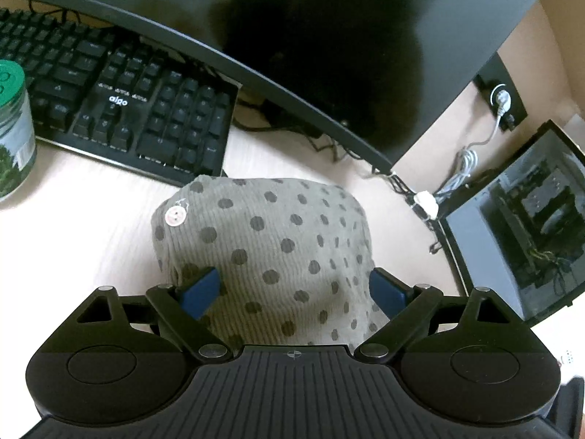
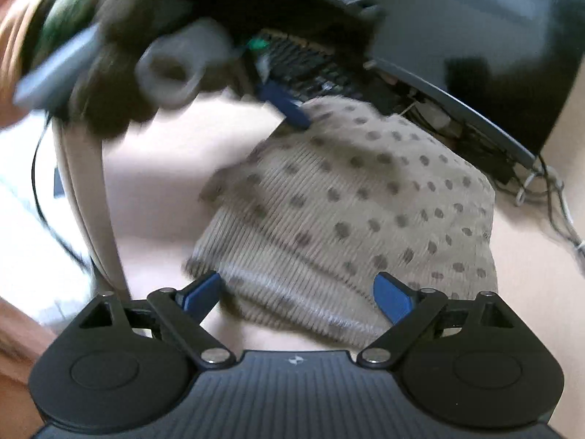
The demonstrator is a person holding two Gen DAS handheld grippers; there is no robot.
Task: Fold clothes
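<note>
The left claw stands spread wide, its blue pads on either side of a folded garment without pressing it. One pad overlaps the cloth's left edge in the picture; whether it touches cannot be told. The right claw is likewise spread, its pads flanking the near edge of the same garment, with nothing pinched between them.

The garment is a grey-green ribbed knit with dark dots, lying as a rounded bundle on the pale desk. A small pale button sits near its upper left corner in the left wrist view.

Just beyond the cloth, a black keyboard lies on the desk, its near corner close to the bundle's far edge. Above it hangs the dark lower edge of a monitor. At the far left stands a jar with a green lid. To the right, a white cable runs across the desk beside a dark glass-sided case.

In the blurred right wrist view, the left claw's blue pad shows at the garment's far corner, with a gloved hand behind it.
</note>
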